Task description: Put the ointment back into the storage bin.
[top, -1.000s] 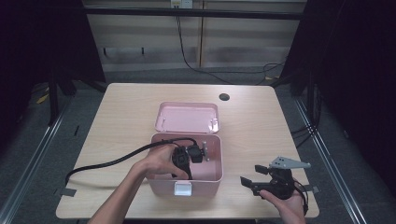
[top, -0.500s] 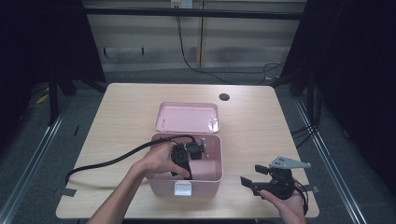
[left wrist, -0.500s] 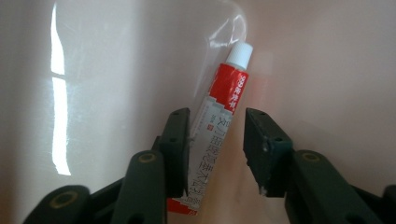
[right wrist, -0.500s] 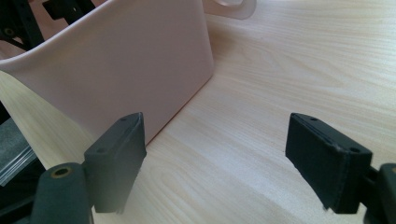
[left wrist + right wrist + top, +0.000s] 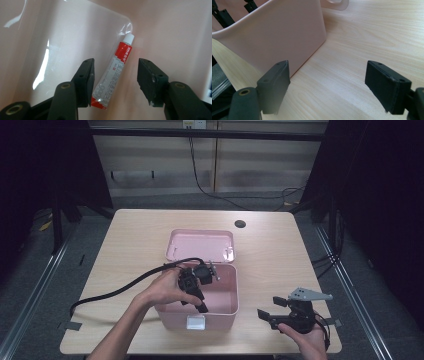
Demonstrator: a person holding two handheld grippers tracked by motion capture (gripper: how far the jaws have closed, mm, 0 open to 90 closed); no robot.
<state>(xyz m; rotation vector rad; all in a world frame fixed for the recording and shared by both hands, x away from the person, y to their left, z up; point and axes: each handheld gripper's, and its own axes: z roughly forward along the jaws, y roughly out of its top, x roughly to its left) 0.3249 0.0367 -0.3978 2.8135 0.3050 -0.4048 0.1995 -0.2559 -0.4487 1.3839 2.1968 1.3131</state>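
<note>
**A:** While the left gripper [image 5: 202,292] dips into the pink box [image 5: 227,312], where does the tube sit against its jaws?

**B:** Left gripper view: red-and-white tube [image 5: 113,75] lies flat on the box floor, in the gap between the two jaws. White cap points away from the gripper, crimped end toward it. It runs slanted and sits closer to the jaw on that view's left, its lower end just beside that pad. Jaws are parted wider than the tube, gripping nothing. Contact with the left pad: can't tell.

**A:** Box location?

**B:** Near the table's [image 5: 135,235] front edge, about mid-width. Pink lid [image 5: 200,245] lies flat on the table just behind it, toward the far edge.

**A:** Right side?

**B:** Right gripper [image 5: 270,316] rests at the front right corner of the table, held by the right hand [image 5: 305,340]. Right gripper view: jaws spread wide, nothing between them but bare wood, box wall just beyond the left one.

**A:** Cable?

**B:** Black cable [image 5: 120,290] trails from the left gripper toward the table's left edge.
</note>
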